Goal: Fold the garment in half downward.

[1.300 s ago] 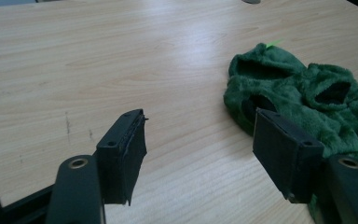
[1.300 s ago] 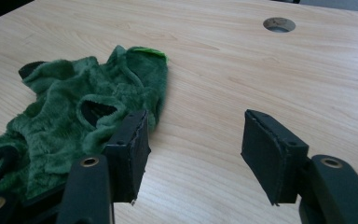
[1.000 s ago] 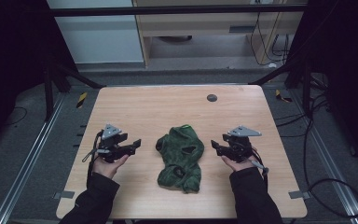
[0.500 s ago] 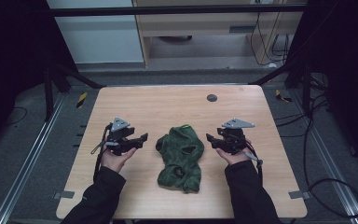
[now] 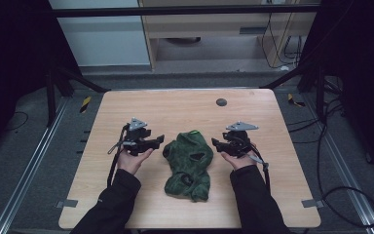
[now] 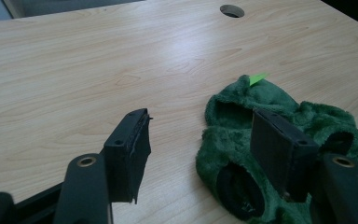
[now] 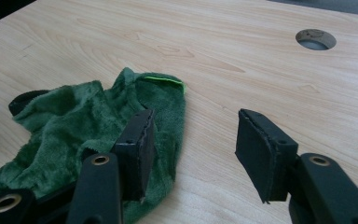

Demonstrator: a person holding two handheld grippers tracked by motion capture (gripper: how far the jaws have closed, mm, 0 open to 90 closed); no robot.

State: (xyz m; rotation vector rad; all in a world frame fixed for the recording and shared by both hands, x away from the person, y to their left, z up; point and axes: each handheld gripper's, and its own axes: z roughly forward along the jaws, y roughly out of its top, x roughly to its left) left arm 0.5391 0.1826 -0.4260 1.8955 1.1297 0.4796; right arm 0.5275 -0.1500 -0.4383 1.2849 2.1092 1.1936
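Observation:
A crumpled dark green fleece garment [image 5: 189, 163] lies on the middle of the wooden table [image 5: 175, 109], with a bright green tag at its far end. My left gripper [image 5: 158, 141] sits just left of the garment's far end, open, jaws pointing right at it. In the left gripper view its jaws [image 6: 205, 140] stand wide, the right one over the fleece [image 6: 270, 95], not pressing it. My right gripper [image 5: 215, 143] faces the garment from the right, open. In the right gripper view its jaws [image 7: 198, 149] are apart, the left one at the fleece's [image 7: 84, 116] edge.
A round cable hole [image 5: 221, 102] is set in the table beyond the garment. Bare wood lies all around the cloth. Past the table's far edge are a dark floor, metal frame bars and cables.
Both hands have moved inward toward the garment and a little away from the person. The garment has not moved.

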